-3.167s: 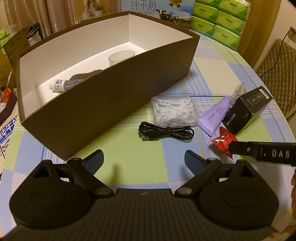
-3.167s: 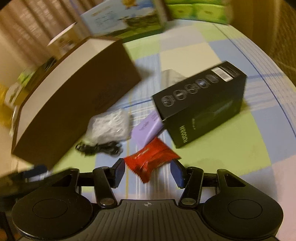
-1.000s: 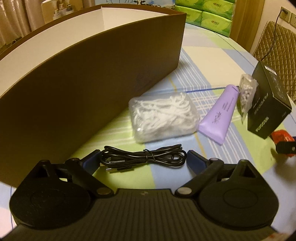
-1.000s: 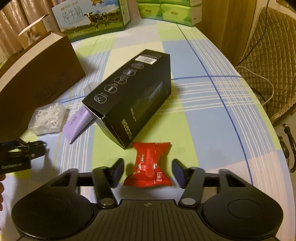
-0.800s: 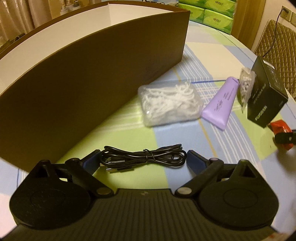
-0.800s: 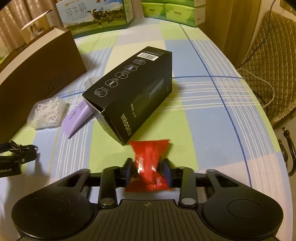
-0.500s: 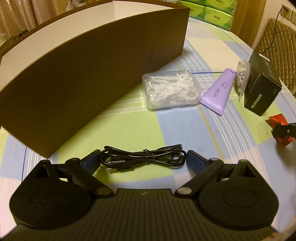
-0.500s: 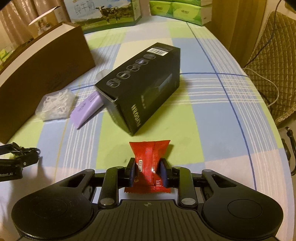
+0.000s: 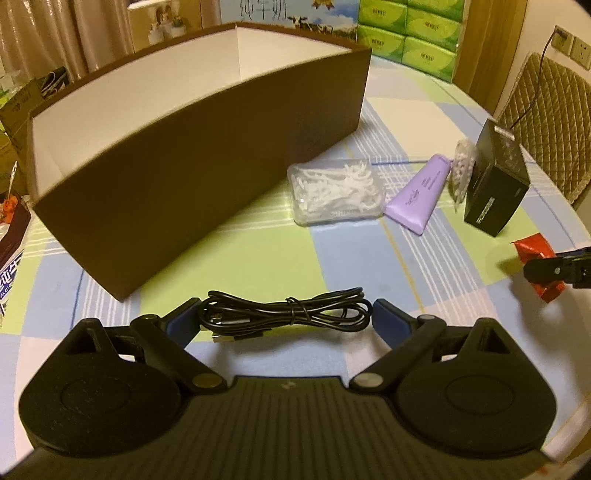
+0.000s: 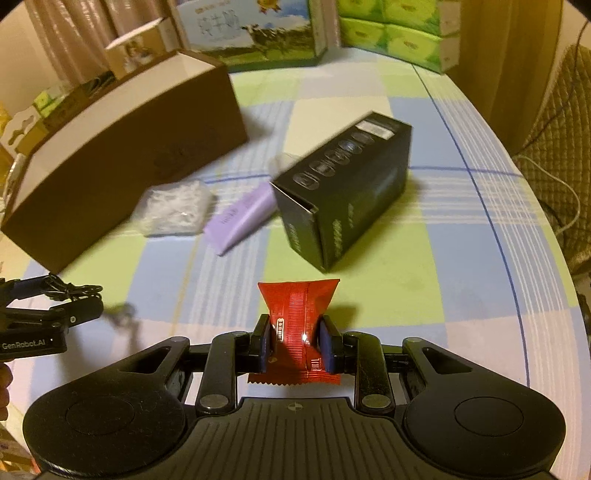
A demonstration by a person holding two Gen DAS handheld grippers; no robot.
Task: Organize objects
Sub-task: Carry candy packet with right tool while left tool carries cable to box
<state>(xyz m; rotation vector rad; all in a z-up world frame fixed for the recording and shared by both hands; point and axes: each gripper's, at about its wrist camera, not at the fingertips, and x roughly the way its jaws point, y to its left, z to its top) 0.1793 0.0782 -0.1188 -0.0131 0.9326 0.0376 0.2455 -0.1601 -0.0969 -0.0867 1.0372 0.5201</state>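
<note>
My left gripper (image 9: 286, 319) holds a coiled black cable (image 9: 284, 317) end to end between its wide-set fingers, lifted above the table in front of the brown box (image 9: 207, 147). My right gripper (image 10: 295, 341) is shut on a red snack packet (image 10: 297, 314) and holds it off the table; the packet also shows in the left wrist view (image 9: 535, 251). The left gripper with the cable shows at the left edge of the right wrist view (image 10: 51, 299). The box (image 10: 122, 162) is open-topped with white inside.
On the checked tablecloth lie a clear pack of floss picks (image 9: 338, 192), a purple tube (image 9: 419, 195), a small bag of white beads (image 9: 461, 170) and a black carton (image 9: 496, 184). Milk and tissue cartons (image 9: 406, 33) stand behind. A chair (image 9: 546, 129) is at right.
My right gripper closed on the red packet and lifted it. My left gripper rose and drew back with the cable; the box and table items look farther away.
</note>
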